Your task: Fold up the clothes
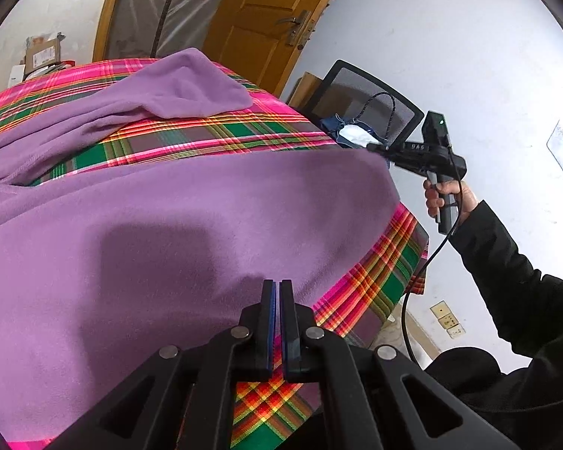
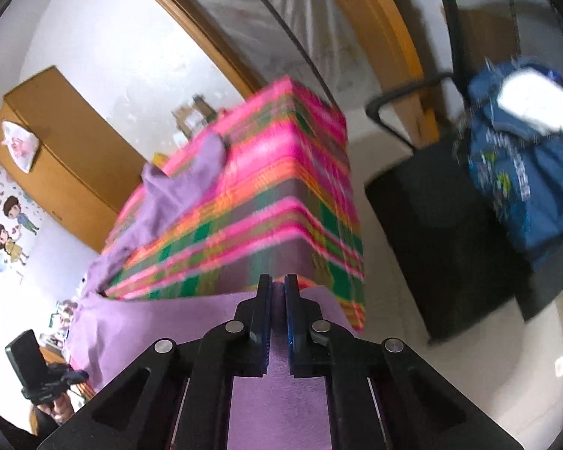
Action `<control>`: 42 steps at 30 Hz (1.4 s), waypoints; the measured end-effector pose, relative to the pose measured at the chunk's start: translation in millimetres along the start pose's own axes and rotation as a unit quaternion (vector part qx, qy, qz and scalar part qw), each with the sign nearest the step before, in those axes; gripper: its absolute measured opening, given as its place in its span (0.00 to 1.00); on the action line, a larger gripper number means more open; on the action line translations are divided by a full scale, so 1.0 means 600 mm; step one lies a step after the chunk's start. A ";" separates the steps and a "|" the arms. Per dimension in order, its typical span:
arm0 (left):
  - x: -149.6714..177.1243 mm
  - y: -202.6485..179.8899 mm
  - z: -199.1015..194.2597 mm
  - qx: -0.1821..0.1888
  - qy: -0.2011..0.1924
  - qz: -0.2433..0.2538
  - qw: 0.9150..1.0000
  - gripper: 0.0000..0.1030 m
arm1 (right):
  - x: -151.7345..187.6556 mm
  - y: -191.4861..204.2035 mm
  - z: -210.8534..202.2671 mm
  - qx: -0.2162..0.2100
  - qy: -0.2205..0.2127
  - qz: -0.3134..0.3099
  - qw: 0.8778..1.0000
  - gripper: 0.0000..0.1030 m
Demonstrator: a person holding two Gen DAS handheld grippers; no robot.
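Now, garment: my purple garment (image 1: 161,225) lies spread over the plaid surface (image 1: 221,135), sleeve toward 11 o'clock.
Left gripper (image 1: 277,288): closed on its near hem.
Right gripper (image 2: 277,285): pinching the corner at 3 o'clock.

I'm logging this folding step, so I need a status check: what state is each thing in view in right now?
Purple fleece garment: spread over the table, unfolded, one sleeve lying loose farther back.
Left gripper: shut on the purple fleece garment's near edge.
Right gripper: shut on the garment's edge, past the table's corner.
Plaid tablecloth: draped flat over the table.
Wooden door: closed.
Blue backpack: resting on the black chair.
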State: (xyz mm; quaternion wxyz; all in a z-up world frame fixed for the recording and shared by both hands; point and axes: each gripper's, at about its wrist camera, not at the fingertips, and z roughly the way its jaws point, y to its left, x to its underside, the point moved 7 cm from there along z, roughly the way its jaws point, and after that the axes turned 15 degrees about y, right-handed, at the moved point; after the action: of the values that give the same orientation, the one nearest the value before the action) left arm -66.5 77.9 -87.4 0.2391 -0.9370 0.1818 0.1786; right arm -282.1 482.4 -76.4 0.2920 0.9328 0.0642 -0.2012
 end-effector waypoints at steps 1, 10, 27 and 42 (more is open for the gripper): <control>0.001 0.001 -0.001 -0.001 -0.001 -0.001 1.000 0.01 | -0.004 -0.004 -0.002 0.012 -0.004 0.008 1.000 0.10; 0.014 0.046 -0.035 -0.028 -0.030 -0.045 0.998 0.01 | 0.022 -0.021 -0.041 0.043 -0.050 0.063 0.996 0.35; 0.126 0.165 -0.112 -0.111 -0.070 -0.166 0.977 0.01 | 0.174 0.399 0.136 -0.033 0.070 -0.228 0.971 0.38; 0.240 0.249 -0.193 -0.166 -0.113 -0.276 0.940 0.16 | 0.345 0.586 0.231 -0.003 0.114 -0.510 0.853 0.38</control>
State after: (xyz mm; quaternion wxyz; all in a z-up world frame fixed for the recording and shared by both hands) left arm 24.1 -140.7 -110.2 0.1388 -0.9503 -0.1445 0.2381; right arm -56.6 114.9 -83.0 0.1423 0.7846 0.5643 -0.2138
